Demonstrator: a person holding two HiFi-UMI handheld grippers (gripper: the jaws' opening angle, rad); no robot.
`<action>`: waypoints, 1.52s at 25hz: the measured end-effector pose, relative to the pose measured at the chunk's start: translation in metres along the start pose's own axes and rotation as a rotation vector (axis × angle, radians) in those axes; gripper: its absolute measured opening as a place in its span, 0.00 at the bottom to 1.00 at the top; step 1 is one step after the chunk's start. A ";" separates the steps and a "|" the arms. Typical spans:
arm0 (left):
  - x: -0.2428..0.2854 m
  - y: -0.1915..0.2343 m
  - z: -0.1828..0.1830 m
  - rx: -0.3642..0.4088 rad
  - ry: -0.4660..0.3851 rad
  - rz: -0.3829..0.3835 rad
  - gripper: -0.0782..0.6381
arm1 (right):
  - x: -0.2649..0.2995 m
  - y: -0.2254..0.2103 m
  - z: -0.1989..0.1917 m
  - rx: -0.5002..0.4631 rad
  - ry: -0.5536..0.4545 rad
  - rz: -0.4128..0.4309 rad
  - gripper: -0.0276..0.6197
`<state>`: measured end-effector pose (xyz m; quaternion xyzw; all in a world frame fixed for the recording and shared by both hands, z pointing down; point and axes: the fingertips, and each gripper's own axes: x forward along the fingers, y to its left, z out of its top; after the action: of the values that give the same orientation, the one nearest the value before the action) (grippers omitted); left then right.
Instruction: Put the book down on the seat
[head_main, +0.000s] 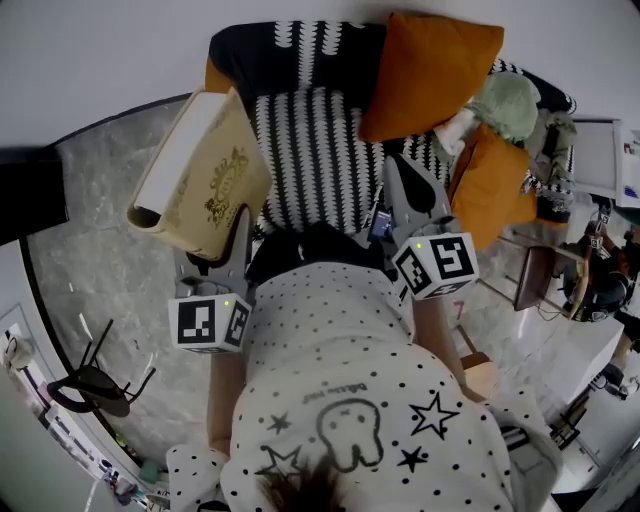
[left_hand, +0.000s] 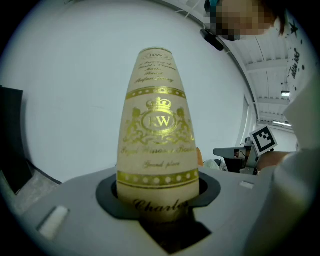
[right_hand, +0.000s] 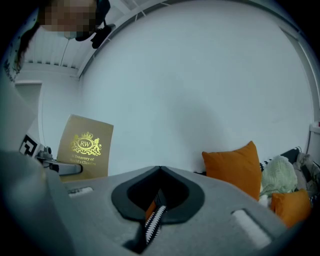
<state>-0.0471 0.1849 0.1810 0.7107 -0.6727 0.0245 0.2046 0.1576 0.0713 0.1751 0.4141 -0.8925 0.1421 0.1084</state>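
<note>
Near the striped seat (head_main: 310, 150), the rigid, probably heavy book (head_main: 200, 170) is clamped at its spine by the left hand-held gripper (head_main: 232, 240).

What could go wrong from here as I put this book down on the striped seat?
1. The left gripper grips the big book by one edge only, and the book leans; it could pivot or slip out.
2. The book hangs mostly over the floor beside the seat; letting go here would likely drop it there.
3. Orange cushions crowd the seat's right side, so the book may land propped on one.
</note>
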 end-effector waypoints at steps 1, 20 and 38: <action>-0.001 0.001 0.001 -0.006 0.003 -0.001 0.43 | 0.002 0.005 0.000 -0.002 0.002 0.011 0.04; 0.008 -0.011 0.001 0.020 0.038 -0.069 0.43 | 0.035 0.107 -0.041 -0.104 0.125 0.271 0.04; 0.006 -0.017 -0.005 0.038 0.064 -0.076 0.43 | 0.030 0.105 -0.042 -0.102 0.114 0.270 0.04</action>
<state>-0.0286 0.1808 0.1832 0.7384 -0.6376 0.0522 0.2133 0.0608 0.1293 0.2062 0.2753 -0.9386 0.1331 0.1598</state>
